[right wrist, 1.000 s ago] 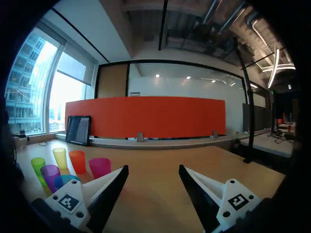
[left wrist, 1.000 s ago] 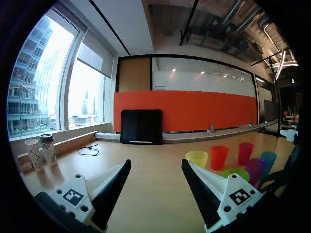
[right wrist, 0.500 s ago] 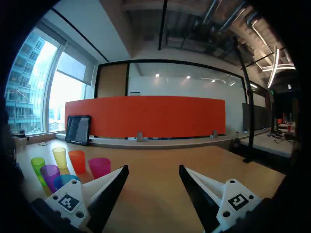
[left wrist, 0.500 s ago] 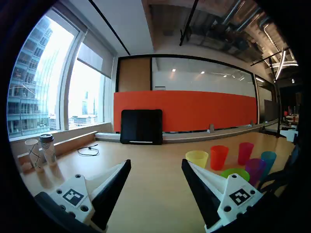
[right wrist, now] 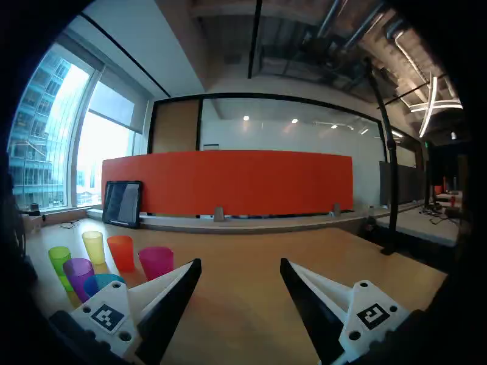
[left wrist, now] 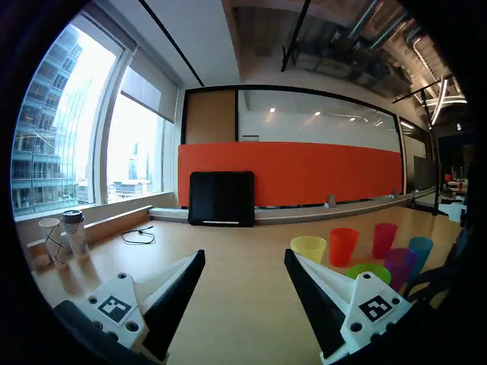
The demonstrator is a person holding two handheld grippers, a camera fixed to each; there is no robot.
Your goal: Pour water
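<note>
Wooden table (left wrist: 243,292): six coloured cups (left wrist: 343,246) clustered, black cable (left wrist: 139,235) near window.

There are six coloured plastic cups (left wrist: 343,246). Two paper cups (left wrist: 74,233), one black screen (left wrist: 221,198) and one cable (left wrist: 139,235) complete the count.

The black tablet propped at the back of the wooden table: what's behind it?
Behind the black rectangular tablet rises a long orange partition panel. Whatever sits directly behind the tablet, including how it is propped, is covered.
</note>
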